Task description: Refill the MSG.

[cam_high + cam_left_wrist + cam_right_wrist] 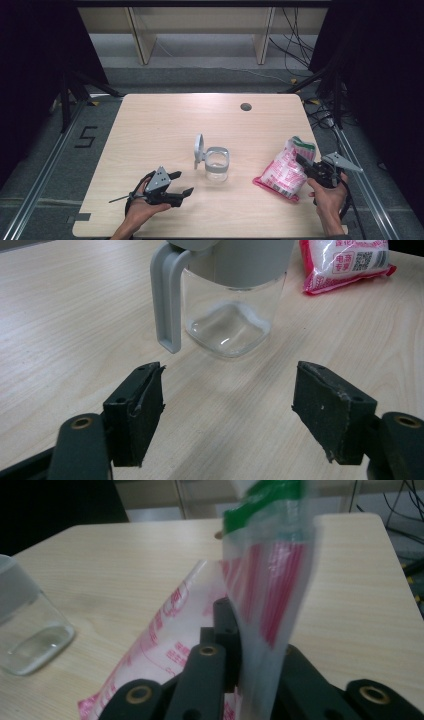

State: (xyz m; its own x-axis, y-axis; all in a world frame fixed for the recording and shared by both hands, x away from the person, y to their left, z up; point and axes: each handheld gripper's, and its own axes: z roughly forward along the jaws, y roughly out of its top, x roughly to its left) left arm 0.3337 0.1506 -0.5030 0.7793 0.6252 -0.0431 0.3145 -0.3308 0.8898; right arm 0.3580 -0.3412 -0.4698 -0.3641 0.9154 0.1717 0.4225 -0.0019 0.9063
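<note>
Right tool (306,166) of mine is clamped on the top edge of the pink-and-white plastic pouch (282,175), whose bottom rests on the pale wooden table (150,120) near its right edge. Left tool (181,184) hovers with jaws apart before the clear glass jar with grey flip lid (216,162), mid-table. I judge the pouch is being raised; next comes steadying the jar for pouring.

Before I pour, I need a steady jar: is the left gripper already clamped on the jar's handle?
No, the left gripper is open, its jaws wide apart on the near side of the glass jar's grey handle without touching it.
</note>
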